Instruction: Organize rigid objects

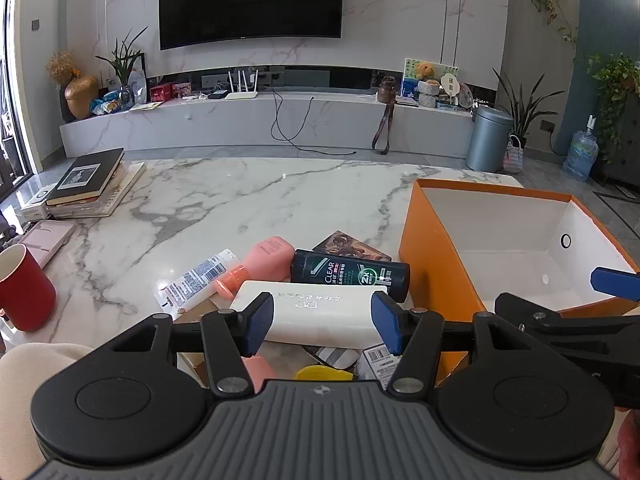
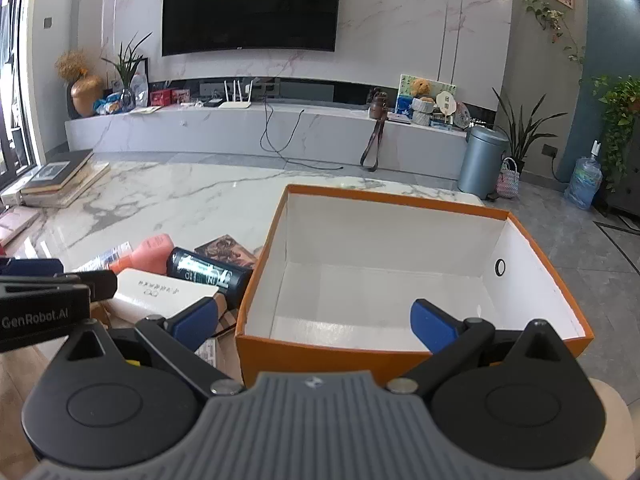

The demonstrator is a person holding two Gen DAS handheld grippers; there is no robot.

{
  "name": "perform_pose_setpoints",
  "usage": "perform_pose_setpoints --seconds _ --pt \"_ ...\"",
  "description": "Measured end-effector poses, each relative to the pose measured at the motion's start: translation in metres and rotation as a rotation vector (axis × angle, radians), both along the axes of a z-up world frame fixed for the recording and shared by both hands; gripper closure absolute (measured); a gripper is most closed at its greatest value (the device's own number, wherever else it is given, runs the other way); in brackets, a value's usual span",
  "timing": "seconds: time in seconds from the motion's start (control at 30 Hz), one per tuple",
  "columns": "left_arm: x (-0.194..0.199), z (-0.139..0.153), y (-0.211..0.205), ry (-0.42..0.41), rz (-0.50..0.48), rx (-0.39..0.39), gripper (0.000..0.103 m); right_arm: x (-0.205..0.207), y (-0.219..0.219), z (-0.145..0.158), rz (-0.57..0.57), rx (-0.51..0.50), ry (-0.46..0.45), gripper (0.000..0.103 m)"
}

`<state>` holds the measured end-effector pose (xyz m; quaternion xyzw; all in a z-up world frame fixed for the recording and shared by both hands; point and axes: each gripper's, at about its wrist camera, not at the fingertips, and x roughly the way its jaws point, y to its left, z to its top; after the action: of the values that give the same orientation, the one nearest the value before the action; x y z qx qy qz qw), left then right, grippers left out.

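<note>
A white rectangular bottle (image 1: 320, 312) lies on its side in a pile on the marble table (image 1: 260, 200). My left gripper (image 1: 322, 328) has a blue pad on each end of it, jaws closed on it. Behind it lie a dark green CLEAR bottle (image 1: 350, 274), a pink bottle (image 1: 260, 262) and a white tube (image 1: 200, 280). The orange box (image 2: 400, 280) with a white inside stands open to the right. My right gripper (image 2: 316, 320) is open and empty over the box's near wall. The white bottle (image 2: 164, 292) shows at its left.
A red cup (image 1: 24, 288) stands at the left edge. A stack of books (image 1: 88, 184) and a pink case (image 1: 46, 240) lie at the far left. A picture card (image 1: 352, 246), a yellow lid (image 1: 324, 372) and labelled packets sit in the pile.
</note>
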<state>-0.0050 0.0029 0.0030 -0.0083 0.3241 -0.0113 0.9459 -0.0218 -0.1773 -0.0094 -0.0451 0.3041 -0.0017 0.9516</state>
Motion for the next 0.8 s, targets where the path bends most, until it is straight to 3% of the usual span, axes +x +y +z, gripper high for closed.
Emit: perform_pose_setpoints --seconds 0.8 --pt "0.0001 -0.0035 -0.0012 0.001 -0.003 0.006 0.036 -0.0006 0.0027 -0.0001 0.013 -0.032 0.006 0.002"
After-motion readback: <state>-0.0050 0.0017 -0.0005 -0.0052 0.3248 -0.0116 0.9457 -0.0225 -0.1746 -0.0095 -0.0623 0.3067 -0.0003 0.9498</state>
